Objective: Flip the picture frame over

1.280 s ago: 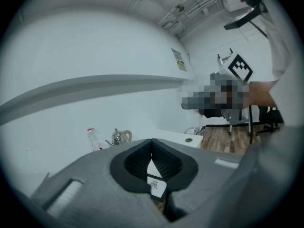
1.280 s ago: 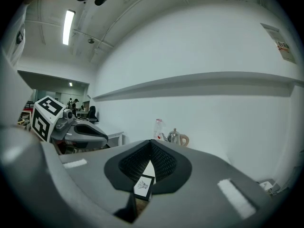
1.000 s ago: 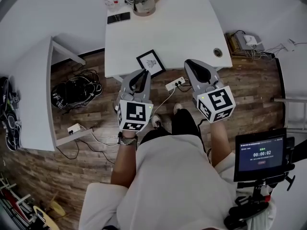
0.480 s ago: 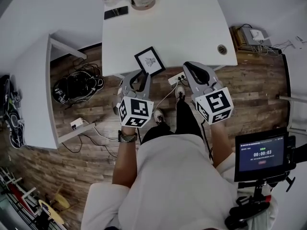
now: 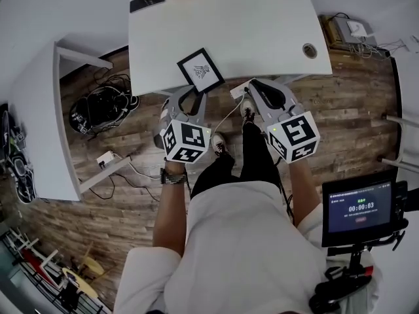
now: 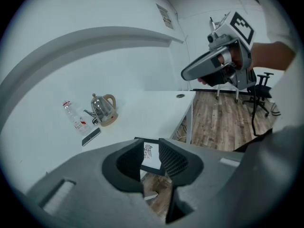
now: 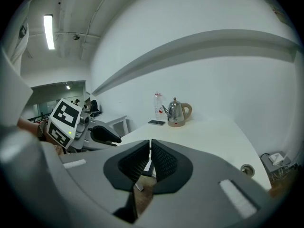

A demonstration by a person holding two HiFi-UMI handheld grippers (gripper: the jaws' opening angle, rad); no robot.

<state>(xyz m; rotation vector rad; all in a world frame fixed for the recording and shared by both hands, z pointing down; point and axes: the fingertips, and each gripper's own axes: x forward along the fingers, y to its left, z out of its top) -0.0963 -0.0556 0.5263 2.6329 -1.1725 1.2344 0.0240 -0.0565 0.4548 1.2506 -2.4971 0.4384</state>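
The picture frame (image 5: 201,71) lies drawing-side up at the edge of the table (image 5: 262,25) just ahead of the left tongs (image 5: 189,99), whose jaws have just been opening on nothing, the right tongs (image 5: 256,87) clenched empty alongside; whether it's flipped already or about to be gripped by an edge, I can't say.

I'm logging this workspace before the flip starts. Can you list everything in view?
table: one, white, ahead.
picture frame: one, black, table's near edge, print up.
kettle: one, steel, table's far side.
water bottle: one, clear, left of kettle.
phone: one, black, near the bottle.
timer screen: one, black, person's right.
side table: one, white, left.
left hand-held gripper: one, grey, short of the frame; jaws have just been opening, nothing between them.
right hand-held gripper: one, grey, beside it; jaws shut, empty.
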